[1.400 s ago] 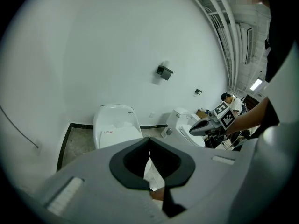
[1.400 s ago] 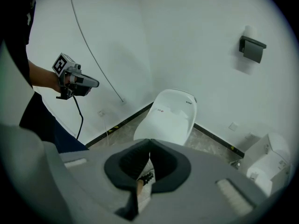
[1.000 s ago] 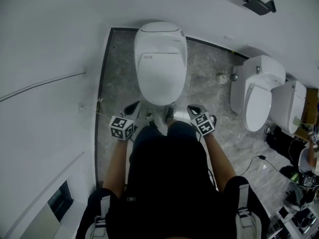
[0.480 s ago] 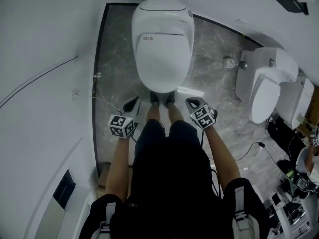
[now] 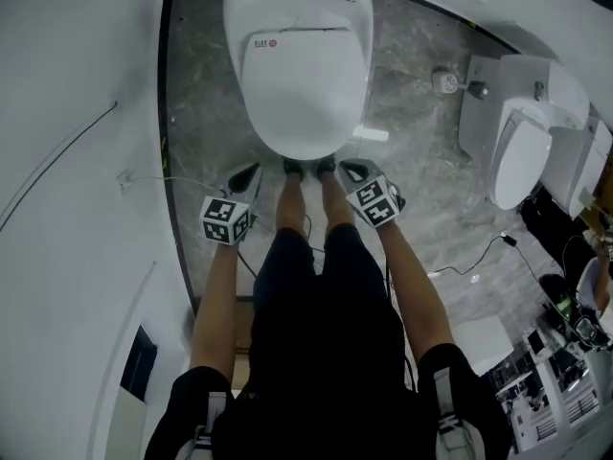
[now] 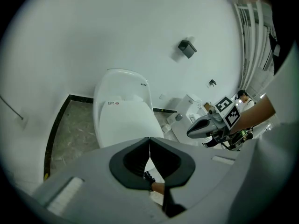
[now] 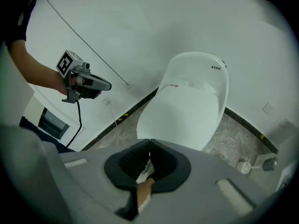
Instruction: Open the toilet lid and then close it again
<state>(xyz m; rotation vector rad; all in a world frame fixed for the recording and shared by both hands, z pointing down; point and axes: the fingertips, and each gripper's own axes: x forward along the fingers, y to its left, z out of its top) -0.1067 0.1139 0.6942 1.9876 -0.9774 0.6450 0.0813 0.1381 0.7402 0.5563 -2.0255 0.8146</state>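
Note:
A white toilet (image 5: 299, 60) stands against the wall with its lid (image 5: 302, 89) down flat; it also shows in the left gripper view (image 6: 122, 120) and the right gripper view (image 7: 187, 111). My left gripper (image 5: 245, 175) hangs shut and empty just off the lid's front left edge. On the other side my right gripper (image 5: 351, 172) is shut and empty too, near the front right edge. Neither touches the lid. The person's two feet (image 5: 306, 169) stand right at the bowl's front, between the grippers.
Grey marble floor (image 5: 206, 113) is bordered by a dark strip along the white wall at left. A second white toilet (image 5: 522, 137) stands at right, with a small round fitting (image 5: 446, 80) beside it. Cables (image 5: 479, 257) and several bags and boxes lie at the lower right.
Both grippers have sunk toward the front rim of the toilet and stayed shut. The head view has shifted so the toilet sits higher and nearer in the picture.

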